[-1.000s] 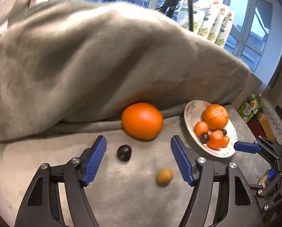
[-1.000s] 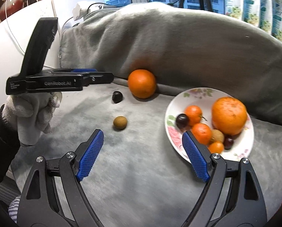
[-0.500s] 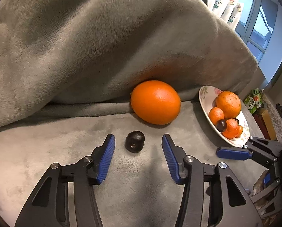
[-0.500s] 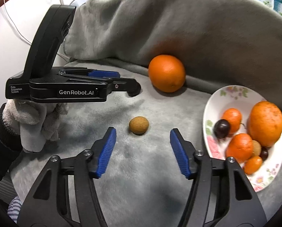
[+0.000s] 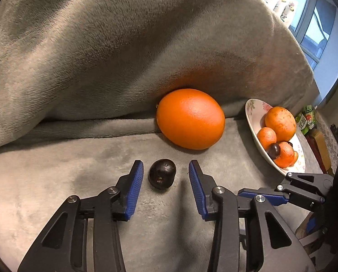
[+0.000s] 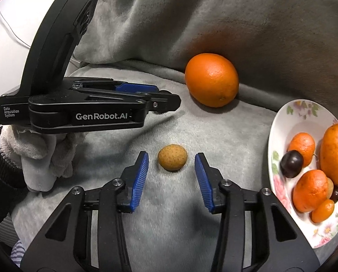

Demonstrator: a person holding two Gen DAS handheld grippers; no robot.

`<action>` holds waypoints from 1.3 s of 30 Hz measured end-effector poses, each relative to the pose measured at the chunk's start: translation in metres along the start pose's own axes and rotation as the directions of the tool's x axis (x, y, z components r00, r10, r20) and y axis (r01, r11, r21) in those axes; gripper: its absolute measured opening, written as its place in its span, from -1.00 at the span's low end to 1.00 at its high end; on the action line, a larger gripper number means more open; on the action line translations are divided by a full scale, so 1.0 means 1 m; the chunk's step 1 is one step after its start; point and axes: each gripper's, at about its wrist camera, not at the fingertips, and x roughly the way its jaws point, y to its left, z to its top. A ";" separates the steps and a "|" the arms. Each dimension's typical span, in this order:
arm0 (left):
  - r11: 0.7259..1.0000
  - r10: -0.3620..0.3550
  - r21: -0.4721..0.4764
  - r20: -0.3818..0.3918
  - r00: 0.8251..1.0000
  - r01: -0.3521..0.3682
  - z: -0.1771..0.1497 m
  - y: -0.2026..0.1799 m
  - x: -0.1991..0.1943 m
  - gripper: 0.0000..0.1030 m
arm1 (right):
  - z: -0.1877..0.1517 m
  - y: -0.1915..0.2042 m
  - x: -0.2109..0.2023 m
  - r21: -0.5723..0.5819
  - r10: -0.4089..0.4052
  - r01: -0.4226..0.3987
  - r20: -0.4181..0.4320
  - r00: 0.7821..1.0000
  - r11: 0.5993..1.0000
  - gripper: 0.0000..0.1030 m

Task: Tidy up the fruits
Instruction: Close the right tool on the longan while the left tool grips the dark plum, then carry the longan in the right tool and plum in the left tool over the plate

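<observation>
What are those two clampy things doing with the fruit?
A person is tidying fruit onto the flowered plate. The left hand-held gripper has been closing around a dark plum, the right hand-held gripper around a small tan fruit. Neither pinches yet. A big orange waits behind.

A grey plush blanket (image 6: 169, 204) is spread under an orange (image 6: 211, 79), dark plum (image 5: 162, 174), tan longan (image 6: 172, 157) and floral plate (image 6: 282, 122).

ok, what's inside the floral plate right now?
The floral plate holds a big orange fruit, three smaller orange ones, a dark plum, a smaller dark fruit and a tan one, mostly hidden. Anything beneath the pile is covered.
</observation>
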 end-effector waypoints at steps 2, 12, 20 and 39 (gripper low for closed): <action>1.000 -0.001 0.003 -0.003 1.000 0.001 0.000 -0.002 0.002 -0.25 | 0.001 0.000 0.003 0.000 -0.001 0.001 -0.005 1.000 1.000 -0.18; 1.000 0.011 -0.009 -0.011 1.000 -0.011 -0.001 -0.005 0.011 -0.51 | 0.008 0.003 0.018 -0.002 0.000 0.000 -0.027 1.000 1.000 -0.38; 1.000 0.015 -0.023 -0.005 1.000 -0.015 -0.002 0.005 0.008 -0.58 | 0.007 0.001 0.018 0.005 -0.003 0.004 -0.026 1.000 1.000 -0.42; 1.000 0.007 0.010 0.078 0.997 -0.008 -0.002 -0.016 -0.035 -0.59 | -0.004 -0.008 -0.023 0.022 0.006 -0.007 0.036 0.999 1.000 -0.42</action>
